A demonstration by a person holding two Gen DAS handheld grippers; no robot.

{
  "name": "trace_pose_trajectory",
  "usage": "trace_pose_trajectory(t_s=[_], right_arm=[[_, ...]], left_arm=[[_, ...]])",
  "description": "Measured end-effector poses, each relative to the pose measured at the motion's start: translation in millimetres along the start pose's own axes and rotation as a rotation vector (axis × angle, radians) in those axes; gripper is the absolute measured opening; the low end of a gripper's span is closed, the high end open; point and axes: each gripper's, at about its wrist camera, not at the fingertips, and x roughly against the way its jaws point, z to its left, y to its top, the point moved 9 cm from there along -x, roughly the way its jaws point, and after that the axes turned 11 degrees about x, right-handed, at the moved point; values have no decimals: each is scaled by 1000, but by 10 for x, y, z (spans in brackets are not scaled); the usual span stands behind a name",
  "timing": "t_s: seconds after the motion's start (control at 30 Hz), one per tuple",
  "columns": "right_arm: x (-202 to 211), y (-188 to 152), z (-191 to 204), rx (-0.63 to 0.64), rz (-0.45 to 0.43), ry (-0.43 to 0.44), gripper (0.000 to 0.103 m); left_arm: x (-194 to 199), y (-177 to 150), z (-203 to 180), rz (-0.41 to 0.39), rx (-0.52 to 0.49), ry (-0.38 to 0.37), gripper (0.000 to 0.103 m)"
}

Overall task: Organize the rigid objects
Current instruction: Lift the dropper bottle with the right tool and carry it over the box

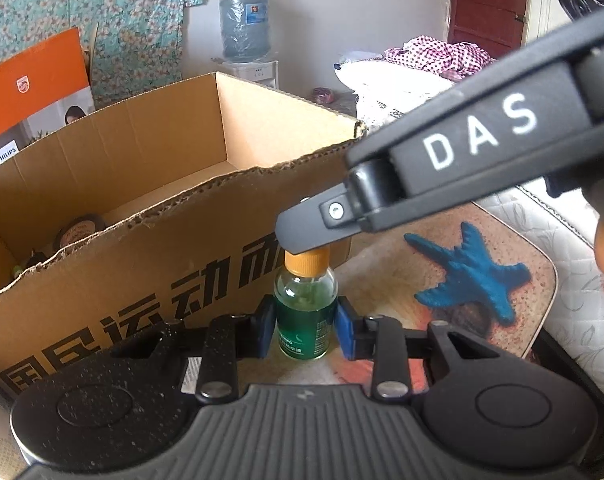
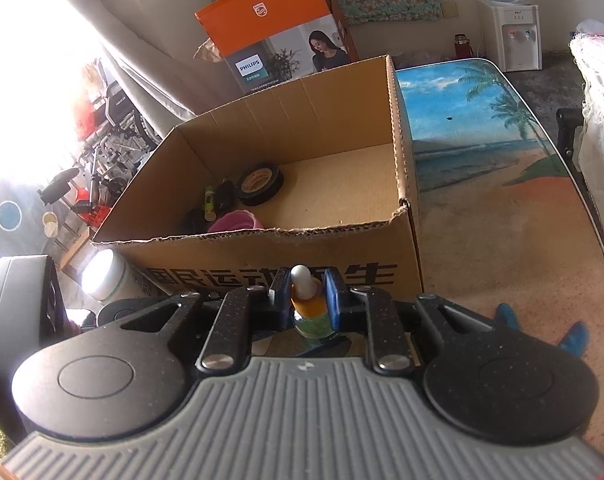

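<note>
A small green glass dropper bottle (image 1: 305,312) with an orange cap and white rubber bulb stands on the table in front of the cardboard box (image 1: 206,248). My left gripper (image 1: 305,330) has its blue pads against the bottle's body. My right gripper (image 2: 309,296) comes from above and is shut on the bottle's orange cap (image 2: 308,304); it shows in the left wrist view as a black arm marked DAS (image 1: 478,136). The box (image 2: 402,184) holds a roll of black tape (image 2: 260,184), a pink object (image 2: 236,222) and a small yellow-green tube (image 2: 210,202).
A blue toy plane (image 1: 472,276) lies on the table right of the bottle. A white jar (image 2: 106,276) stands left of the box. An orange Philips carton (image 2: 278,32) stands behind the box. The beach-print table (image 2: 502,208) extends to the right; a bed lies beyond.
</note>
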Motion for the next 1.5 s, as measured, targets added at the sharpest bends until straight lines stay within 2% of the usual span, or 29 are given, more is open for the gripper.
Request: trace_pose_trajectory(t_s=[0.4, 1.0, 1.27, 1.5], right_arm=[[130, 23, 63, 18, -13, -19, 16], [636, 319, 502, 142, -108, -29, 15], [791, 731, 760, 216, -160, -3, 15], [650, 1320, 778, 252, -161, 44, 15]], left_arm=[[120, 38, 9, -13, 15, -31, 33], [688, 279, 33, -139, 45, -28, 33], [942, 623, 220, -211, 75, -9, 33], [881, 1081, 523, -226, 167, -1, 33]])
